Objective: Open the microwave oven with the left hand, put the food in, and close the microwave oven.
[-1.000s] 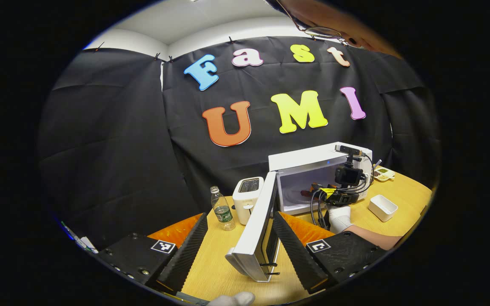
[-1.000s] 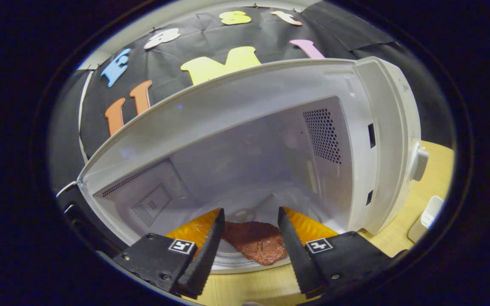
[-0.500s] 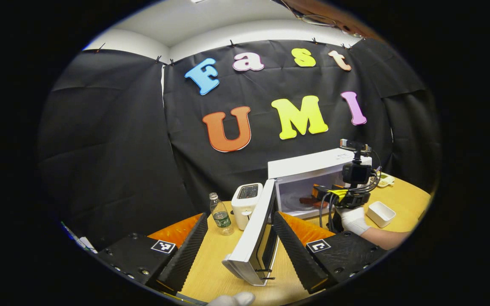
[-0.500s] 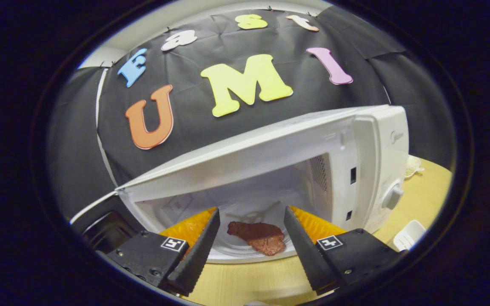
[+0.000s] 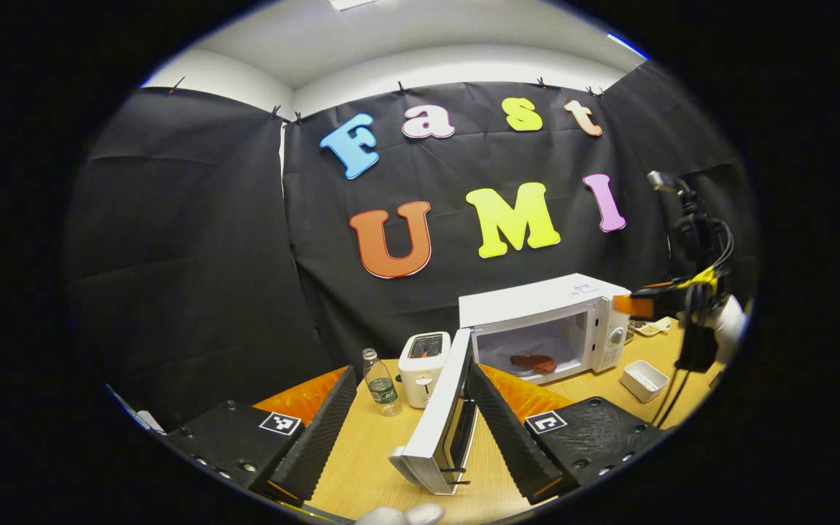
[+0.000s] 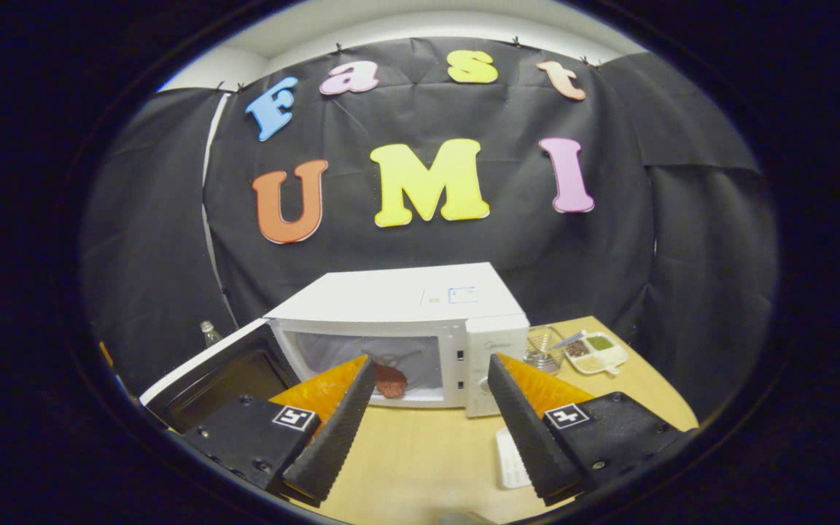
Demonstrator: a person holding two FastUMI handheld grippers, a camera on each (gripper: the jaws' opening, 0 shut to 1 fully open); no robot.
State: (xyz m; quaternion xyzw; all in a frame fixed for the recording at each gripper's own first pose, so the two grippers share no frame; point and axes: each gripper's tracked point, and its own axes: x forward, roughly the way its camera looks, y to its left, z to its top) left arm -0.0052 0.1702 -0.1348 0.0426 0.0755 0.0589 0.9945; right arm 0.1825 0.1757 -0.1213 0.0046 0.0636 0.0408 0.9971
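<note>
The food (image 5: pixel 534 362) already lies on the floor of the open microwave oven (image 5: pixel 544 321), so the step in hand, as I judge it, is the closing. The left gripper (image 5: pixel 409 415) has its fingers spread wide with the free edge of the door (image 5: pixel 440 415) standing between them, nearer the right finger; whether either finger touches the door I cannot tell, and they are not clamped on it. To close it well, press with the finger on the door's outer face and sweep in an arc about the hinge rather than pushing straight — a straight shove could slide the whole oven on the table (image 5: pixel 369 452). The right gripper (image 6: pixel 427 415) is also wide open and holds nothing; in the left gripper view it is raised off to the right, clear of the door's path. In the right gripper view the food (image 6: pixel 389 380) sits far ahead, just inside the left fingertip's line. It is a flat, reddish-brown slab lying on its broad face, its long axis roughly along the oven's width — parallel to the opening, well inside the sill. Ease the last part of the swing so that the latch catches.
</note>
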